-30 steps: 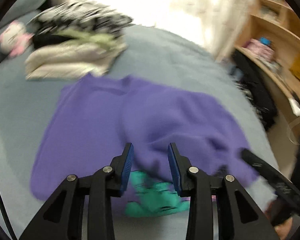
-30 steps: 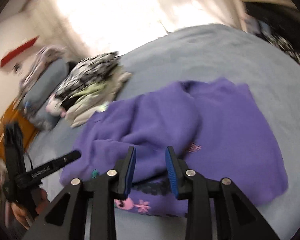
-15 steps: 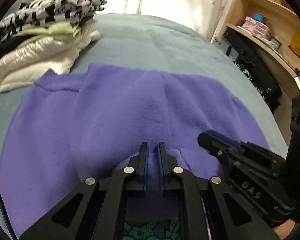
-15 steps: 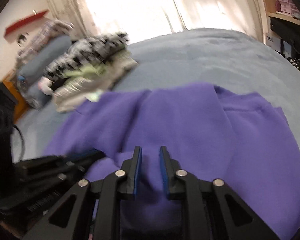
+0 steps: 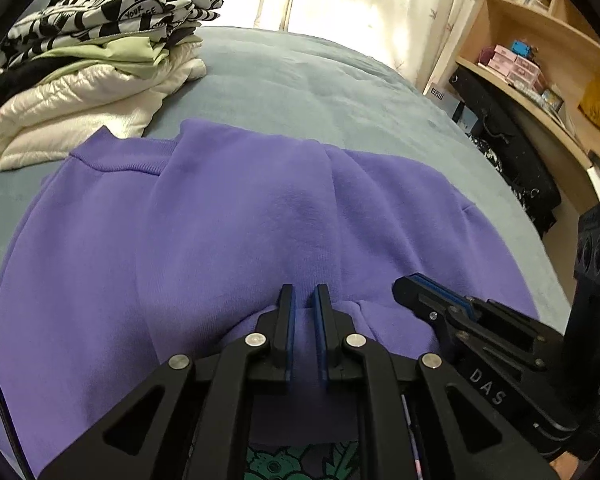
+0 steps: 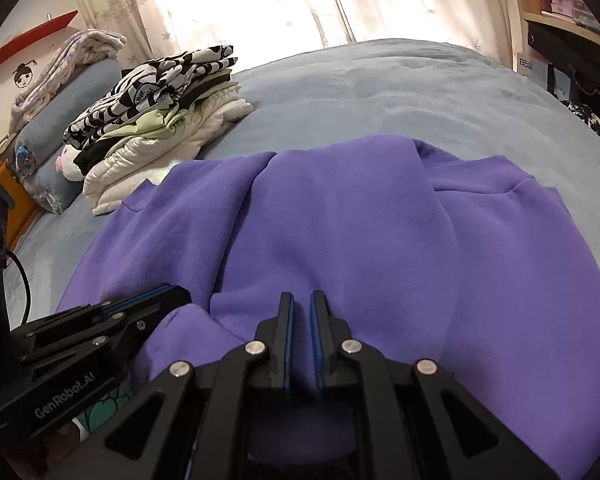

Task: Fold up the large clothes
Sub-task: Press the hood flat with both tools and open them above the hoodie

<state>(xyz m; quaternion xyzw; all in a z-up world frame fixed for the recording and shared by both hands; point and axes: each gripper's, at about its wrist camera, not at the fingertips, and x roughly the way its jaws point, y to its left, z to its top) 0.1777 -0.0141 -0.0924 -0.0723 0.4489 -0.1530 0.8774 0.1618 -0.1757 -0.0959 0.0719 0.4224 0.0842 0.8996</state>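
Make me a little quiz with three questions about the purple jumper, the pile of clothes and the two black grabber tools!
1. Where is the stack of folded clothes?
A. On the grey-blue bed, beyond the purple fleece sweatshirt
B. On the wooden shelf
C. On the floor

2. What colour is the big garment spread on the bed?
A. Green
B. Purple
C. White

3. What is the left tool doing?
A. Standing wide open
B. Shut on purple cloth
C. Holding a book

Answers:
1 A, the stack sits on the bed past the sweatshirt.
2 B, its fleece is purple all over.
3 B, its blue pads pinch a fold of the sweatshirt; the right tool does too.
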